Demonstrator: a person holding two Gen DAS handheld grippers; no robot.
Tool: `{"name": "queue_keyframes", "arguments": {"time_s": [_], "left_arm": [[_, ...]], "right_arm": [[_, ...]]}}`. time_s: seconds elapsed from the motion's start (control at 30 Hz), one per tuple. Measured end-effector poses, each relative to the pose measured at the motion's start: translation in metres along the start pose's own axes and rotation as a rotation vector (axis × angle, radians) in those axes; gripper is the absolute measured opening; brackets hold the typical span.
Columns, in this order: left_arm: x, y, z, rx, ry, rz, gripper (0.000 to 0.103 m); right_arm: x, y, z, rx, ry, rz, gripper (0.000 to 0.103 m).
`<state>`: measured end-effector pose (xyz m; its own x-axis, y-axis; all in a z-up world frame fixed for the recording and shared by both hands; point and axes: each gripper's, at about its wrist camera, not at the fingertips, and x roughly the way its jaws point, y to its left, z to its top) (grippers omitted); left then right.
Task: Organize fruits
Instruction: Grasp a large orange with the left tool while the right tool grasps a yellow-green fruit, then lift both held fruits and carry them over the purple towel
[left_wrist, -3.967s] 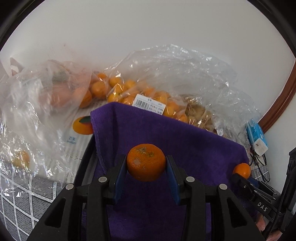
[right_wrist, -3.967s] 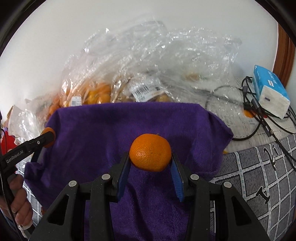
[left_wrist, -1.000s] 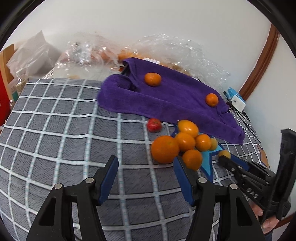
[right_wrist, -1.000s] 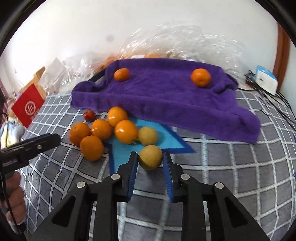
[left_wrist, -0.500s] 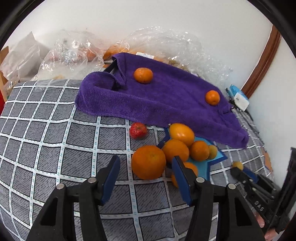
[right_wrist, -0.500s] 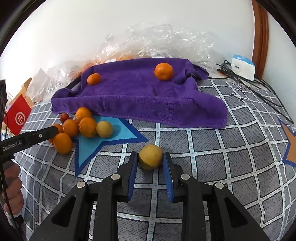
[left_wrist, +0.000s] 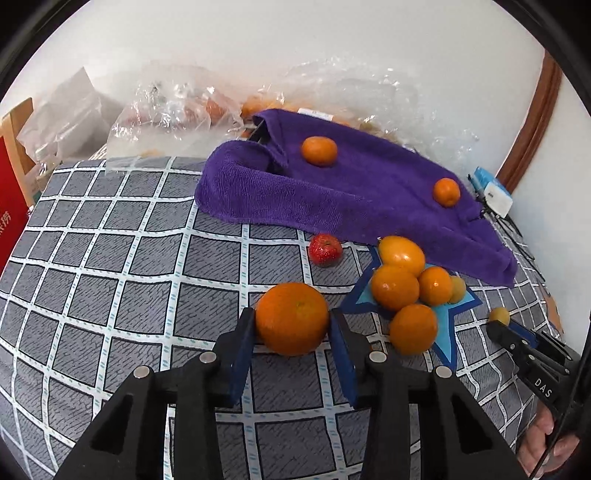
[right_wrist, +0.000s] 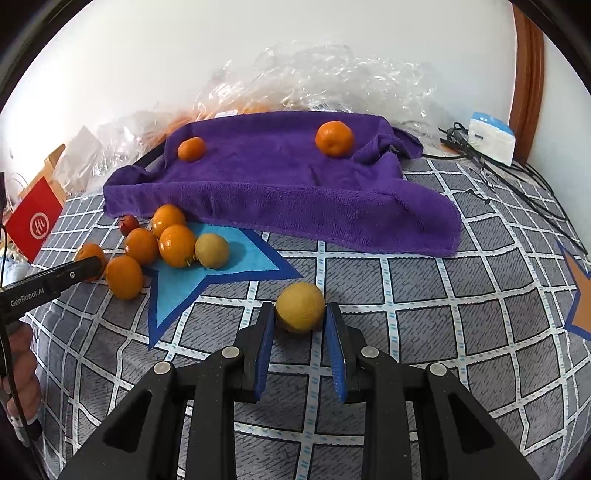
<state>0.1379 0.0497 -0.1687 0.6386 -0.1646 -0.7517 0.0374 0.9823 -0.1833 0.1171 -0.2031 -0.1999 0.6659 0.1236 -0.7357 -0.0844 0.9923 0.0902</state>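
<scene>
two oranges (left_wrist: 318, 150) already on purple towel (left_wrist: 354, 199), left gripper (left_wrist: 292, 334) closing around big orange (left_wrist: 291, 318), right gripper (right_wrist: 300, 325) clamping yellow fruit (right_wrist: 300, 307) above the checked cover, pile (left_wrist: 404, 288) on blue star left

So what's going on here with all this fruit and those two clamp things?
A person is sorting fruit with a hand-held gripper in each hand. The left gripper is closing around an orange; the right gripper grips a yellowish fruit. Two oranges already sit on the purple towel.
</scene>
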Motion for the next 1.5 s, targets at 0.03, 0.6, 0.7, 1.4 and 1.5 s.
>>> {"name": "queue_keyframes", "arguments": {"time_s": [0.03, 0.6, 0.7, 1.4, 1.5], "left_arm": [[0.000, 0.000, -0.001, 0.005, -0.012, 0.000, 0.038], [-0.007, 0.011, -0.001, -0.051, -0.055, -0.029, 0.037], [-0.014, 0.016, -0.003, -0.076, -0.092, -0.030, 0.037], [-0.036, 0.022, -0.003, -0.116, -0.164, -0.113, 0.037], [-0.038, 0.022, -0.004, -0.119, -0.165, -0.131, 0.037]], "right_arm": [[0.000, 0.000, 0.000, 0.000, 0.000, 0.000, 0.028], [-0.008, 0.000, -0.002, -0.002, -0.034, 0.015, 0.027], [-0.012, -0.003, -0.002, 0.013, -0.057, 0.030, 0.027], [-0.019, 0.002, -0.010, -0.003, -0.054, -0.017, 0.022], [-0.014, 0.001, -0.010, 0.003, -0.031, -0.034, 0.022]]}}
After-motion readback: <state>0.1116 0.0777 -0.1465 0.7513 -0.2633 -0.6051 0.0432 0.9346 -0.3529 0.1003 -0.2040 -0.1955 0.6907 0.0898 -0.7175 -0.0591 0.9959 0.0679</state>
